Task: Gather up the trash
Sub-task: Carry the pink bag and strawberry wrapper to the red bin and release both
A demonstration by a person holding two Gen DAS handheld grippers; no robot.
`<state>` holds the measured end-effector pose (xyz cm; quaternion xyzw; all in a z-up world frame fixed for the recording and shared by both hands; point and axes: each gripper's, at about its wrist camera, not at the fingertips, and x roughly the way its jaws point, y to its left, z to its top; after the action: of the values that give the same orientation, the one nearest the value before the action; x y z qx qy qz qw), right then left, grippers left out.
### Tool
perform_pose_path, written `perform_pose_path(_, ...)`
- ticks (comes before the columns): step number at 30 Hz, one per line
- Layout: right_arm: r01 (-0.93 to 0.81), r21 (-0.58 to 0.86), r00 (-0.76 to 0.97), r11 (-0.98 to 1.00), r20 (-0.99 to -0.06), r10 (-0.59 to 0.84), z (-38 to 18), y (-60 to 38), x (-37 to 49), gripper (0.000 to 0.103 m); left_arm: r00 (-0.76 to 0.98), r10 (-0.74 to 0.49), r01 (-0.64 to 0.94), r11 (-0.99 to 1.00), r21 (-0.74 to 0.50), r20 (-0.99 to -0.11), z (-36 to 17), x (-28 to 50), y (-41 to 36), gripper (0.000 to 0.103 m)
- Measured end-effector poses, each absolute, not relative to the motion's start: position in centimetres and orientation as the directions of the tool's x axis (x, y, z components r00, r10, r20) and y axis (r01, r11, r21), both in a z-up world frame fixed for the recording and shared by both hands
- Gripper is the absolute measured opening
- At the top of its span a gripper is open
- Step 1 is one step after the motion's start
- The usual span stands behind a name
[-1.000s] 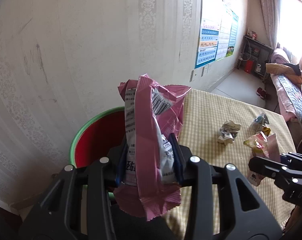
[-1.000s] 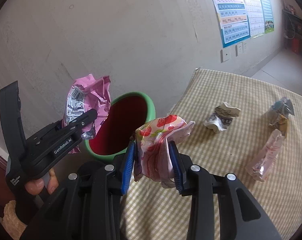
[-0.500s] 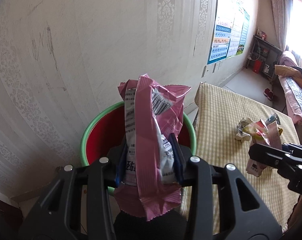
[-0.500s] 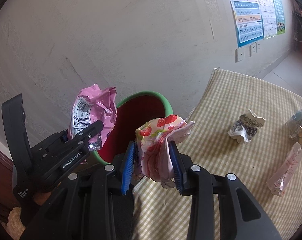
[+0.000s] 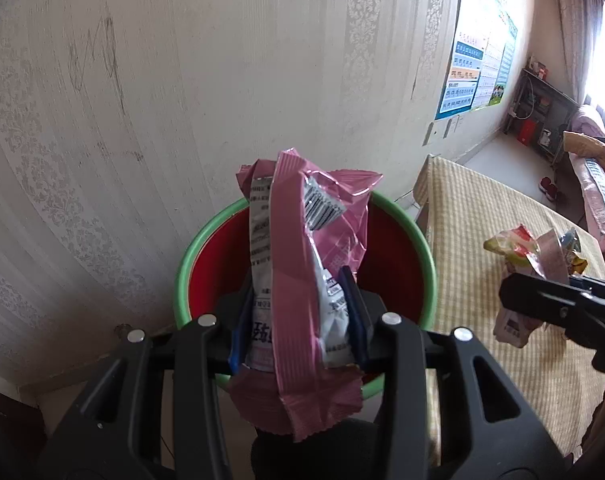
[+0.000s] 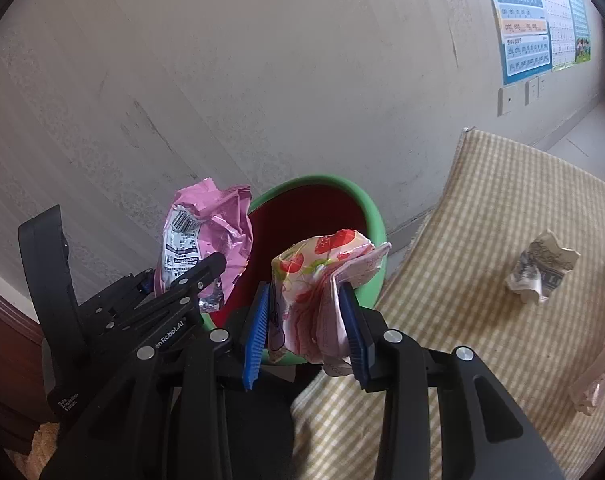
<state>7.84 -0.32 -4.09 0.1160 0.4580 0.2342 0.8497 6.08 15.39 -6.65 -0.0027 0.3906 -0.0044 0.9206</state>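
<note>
Bin (image 5: 402, 240) first, since it's the big change: the red bucket with the green rim now fills the middle of the left wrist view, where a second ago it was half hidden off to the side by the wall. Both hands have swung over from the checked-cloth counter (image 6: 502, 240) toward it, so I'd say we're at the drop-off step.

Left tongs (image 5: 298, 312) are clamped on the pink snack wrapper (image 5: 302, 248), barcode side showing, and it looks lined up over the bin's mouth, though how high above is hard to tell. Right tongs (image 6: 308, 328) are pinched on the strawberry-print wrapper (image 6: 318, 280), sitting just at the near rim, maybe not fully over the opening yet.

Grip on both hasn't changed, nothing released so far. Next thing should just be letting go, left one first I'd guess.

Still left on the counter: a crumpled paper wad (image 6: 542, 268) and a pale wrapper (image 6: 594, 368) at the right edge. So more trips to go.
</note>
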Motion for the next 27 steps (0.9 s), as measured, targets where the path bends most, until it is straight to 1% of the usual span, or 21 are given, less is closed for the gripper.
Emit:
perform_pose_path(7, -0.299, 0.403, 0.461, 0.865, -0.732, 0.501, -4.6, 1.2, 9.3, 0.035, 0.673, -0.002, 0.001, 1.000, -0.001, -0.740, -7.6, 7.2, 16.7, 0.038)
perform_pose_path(13, -0.288, 0.438, 0.438, 0.852, -0.731, 0.524, -5.1, 1.8, 10.8, 0.035, 0.665, 0.000, -0.008, 1.000, -0.007, -0.747, -8.3, 7.7, 17.5, 0.038)
perform_pose_path(20, -0.295, 0.443, 0.433, 0.847, -0.728, 0.532, -5.0, 3.3, 11.7, 0.035, 0.666, 0.009, -0.008, 1.000, 0.005, -0.745, -8.2, 8.3, 17.6, 0.039)
perform_pose_path(21, -0.295, 0.445, 0.435, 0.846, -0.725, 0.534, -4.9, 3.5, 11.7, 0.035, 0.667, 0.012, -0.009, 1.000, 0.008, -0.745, -8.2, 8.4, 17.6, 0.040)
perform_pose_path(22, -0.295, 0.449, 0.436, 0.843, -0.722, 0.537, -4.9, 3.6, 11.9, 0.036, 0.668, 0.017, -0.014, 1.000, 0.010, -0.744, -8.2, 8.4, 17.7, 0.044)
perform_pose_path(23, -0.296, 0.454, 0.435, 0.840, -0.719, 0.542, -4.9, 3.8, 12.1, 0.041, 0.669, 0.020, -0.019, 1.000, 0.009, -0.743, -8.2, 8.4, 17.7, 0.048)
perform_pose_path(24, -0.297, 0.460, 0.432, 0.837, -0.717, 0.547, -5.0, 3.9, 12.2, 0.047, 0.668, 0.024, -0.027, 1.000, 0.008, -0.744, -8.3, 8.4, 17.8, 0.057)
perform_pose_path(25, -0.292, 0.465, 0.437, 0.836, -0.712, 0.549, -5.0, 3.8, 12.2, 0.059, 0.667, 0.026, -0.033, 0.999, 0.006, -0.744, -8.3, 8.4, 17.9, 0.059)
perform_pose_path(27, -0.279, 0.471, 0.447, 0.837, -0.707, 0.547, -5.0, 3.5, 12.1, 0.060, 0.663, 0.025, -0.035, 0.999, 0.002, -0.748, -8.3, 8.2, 18.0, 0.059)
